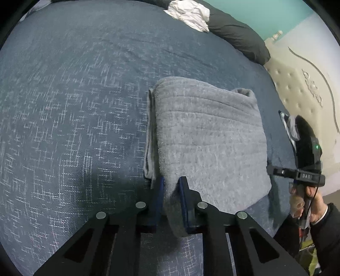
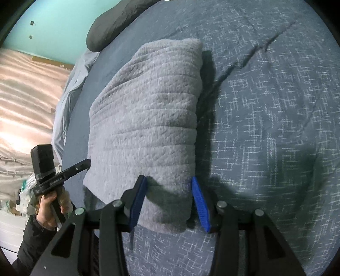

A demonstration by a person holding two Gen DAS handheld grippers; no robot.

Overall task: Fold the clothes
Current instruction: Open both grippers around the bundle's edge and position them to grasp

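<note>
A folded grey fleece garment (image 1: 208,138) lies on the dark blue bedspread (image 1: 74,95). My left gripper (image 1: 172,184) is shut on the garment's near left corner, the fabric pinched between its blue pads. In the right wrist view the same grey garment (image 2: 148,110) lies ahead. My right gripper (image 2: 169,184) has its jaws wide apart around the garment's near edge, and the blue pads (image 2: 198,201) stand either side of the thick fold without squeezing it. The right gripper's body (image 1: 306,152) shows at the right of the left wrist view, and the left gripper's body (image 2: 55,180) at the left of the right wrist view.
A dark pillow (image 1: 238,31) and a crumpled white cloth (image 1: 189,14) lie at the far end of the bed. A cream tufted headboard (image 1: 301,89) is at the right. The bedspread (image 2: 265,127) stretches wide; a pink curtain (image 2: 25,95) hangs beyond the bed's edge.
</note>
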